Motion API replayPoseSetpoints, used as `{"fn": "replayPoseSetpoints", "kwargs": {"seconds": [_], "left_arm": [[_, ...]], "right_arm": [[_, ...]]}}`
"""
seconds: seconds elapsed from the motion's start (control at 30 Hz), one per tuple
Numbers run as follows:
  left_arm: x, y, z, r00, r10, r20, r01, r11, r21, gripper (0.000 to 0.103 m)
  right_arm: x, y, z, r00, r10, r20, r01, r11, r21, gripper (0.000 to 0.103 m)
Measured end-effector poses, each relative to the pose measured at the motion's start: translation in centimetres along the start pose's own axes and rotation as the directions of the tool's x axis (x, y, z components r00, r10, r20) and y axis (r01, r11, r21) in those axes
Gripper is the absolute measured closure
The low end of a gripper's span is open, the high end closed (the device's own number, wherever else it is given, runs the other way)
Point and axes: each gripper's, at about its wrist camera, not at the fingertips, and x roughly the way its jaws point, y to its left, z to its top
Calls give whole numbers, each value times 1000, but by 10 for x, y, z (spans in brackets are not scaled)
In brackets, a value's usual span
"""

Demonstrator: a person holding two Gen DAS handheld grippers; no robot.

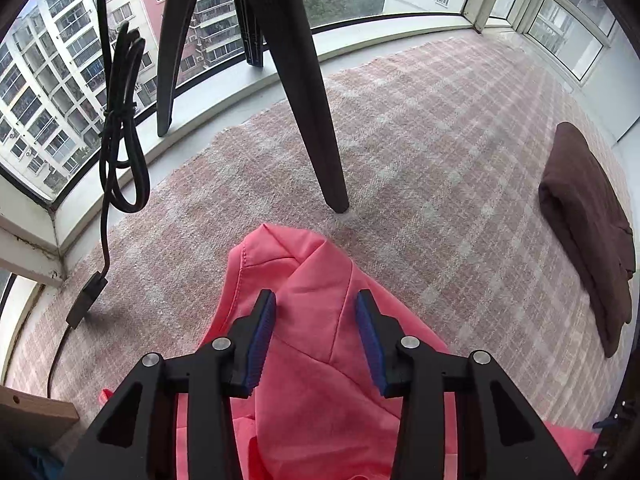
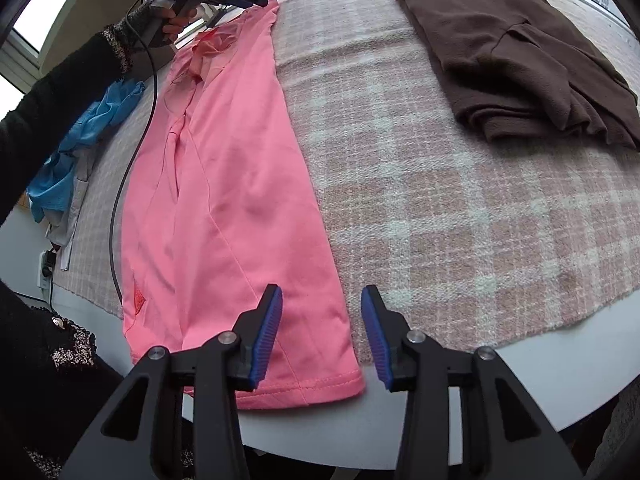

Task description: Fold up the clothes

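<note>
At the far left a blue garment [image 2: 86, 128] lies crumpled at the counter [image 2: 400, 424] edge, seemingly set aside as a heap. Next comes the pink shirt [image 2: 224, 200], laid as a long narrow strip on the checked cloth [image 2: 440, 200], its sides apparently folded inward. The left claw [image 1: 316, 340] hovers over the shirt's top end with its jaws apart and gripping nothing; the right claw [image 2: 322, 332] stands equally open just above the hem [image 2: 304, 390], which overhangs the cloth onto bare counter. That placing suits bringing one end toward the other. Open checked cloth spreads to the right of the shirt, giving free room, until the brown garment [image 2: 520, 60], already folded, lies well apart.
</note>
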Motion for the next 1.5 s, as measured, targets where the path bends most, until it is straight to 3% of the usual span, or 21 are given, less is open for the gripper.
{"fn": "replayPoseSetpoints", "kwargs": {"seconds": [0.03, 0.2, 0.23, 0.27, 0.3, 0.4, 0.53, 0.6, 0.67, 0.73, 0.83, 0.97, 1.03, 1.13, 1.17, 1.3, 1.33, 1.37, 1.4, 1.5], "left_arm": [[3, 0, -2, 1000, 4, -13, -4, 1000, -1, 98], [-4, 0, -9, 1000, 6, 24, -6, 1000, -11, 100], [-7, 1, -10, 999, 6, 37, -5, 1000, -25, 101], [-11, 3, -11, 999, 6, 51, -4, 999, -39, 101], [-15, 4, -11, 998, -6, 69, 10, 999, -48, 101], [-22, 5, -12, 994, 20, 107, -13, 998, -64, 101], [-2, 6, -11, 997, 52, 58, -45, 993, -110, 95], [-9, 3, -15, 997, 49, 63, -42, 994, -105, 87], [-23, -1, -21, 995, 43, 88, -35, 995, -90, 73], [-41, -1, -36, 993, 50, 105, -43, 997, -67, 70], [-59, -2, -63, 994, 40, 106, -37, 999, -32, 70], [-48, -6, -85, 998, 41, 48, -41, 999, 7, 70], [-38, -5, -82, 999, 29, 31, -28, 999, -22, 70], [-29, -2, -81, 1000, 10, 12, -9, 997, -76, 101], [-27, -1, -81, 1000, 4, 7, -3, 996, -94, 102], [-45, 4, -86, 997, 50, 51, -44, 992, -118, 97], [-49, 9, -87, 996, 77, 53, -70, 989, -130, 92], [-52, 15, -89, 996, 69, 49, -61, 987, -147, 83], [-55, 23, -92, 997, 58, 50, -50, 987, -152, 82], [-63, 43, -97, 997, 32, 67, -21, 988, -156, 79]], "right_arm": [[-1, 0, 1, 1000, -11, 3, 11, 1000, -7, 62], [1, -1, 5, 1000, -2, 13, 2, 1000, 17, 65], [1, -1, 4, 1000, -4, 17, 4, 1000, 19, 71], [2, -3, 4, 1000, -10, 14, 9, 1000, 25, 95], [3, -4, 3, 1000, -17, 7, 17, 999, 35, 101], [-2, -11, -2, 998, -59, 14, 58, 996, 68, 102], [-9, -34, -11, 995, -92, 31, 85, 981, 173, 103], [-11, -39, -13, 996, -91, 21, 85, 977, 195, 103], [-15, -36, -14, 996, -84, 31, 77, 978, 196, 102], [-19, -30, -13, 997, -72, 41, 63, 982, 180, 102], [-22, -16, -8, 996, -64, 56, 56, 990, 132, 102], [-12, 1, 5, 999, -10, 46, 6, 995, 100, 101], [-14, 0, 1, 1000, -19, 24, 17, 997, 82, 101], [-8, 5, 1, 1000, -27, 0, 27, 998, 59, 101], [-5, 6, 1, 999, -42, -16, 43, 998, 50, 101], [1, 2, -1, 996, -73, -49, 76, 996, 49, 101], [1, 1, 0, 996, -77, -52, 80, 996, 49, 101], [0, 2, 1, 995, -86, -55, 89, 995, 48, 101], [0, 2, 3, 994, -95, -58, 97, 994, 47, 101], [-2, 27, 45, 999, -34, 17, 34, 999, -22, 101]]}}
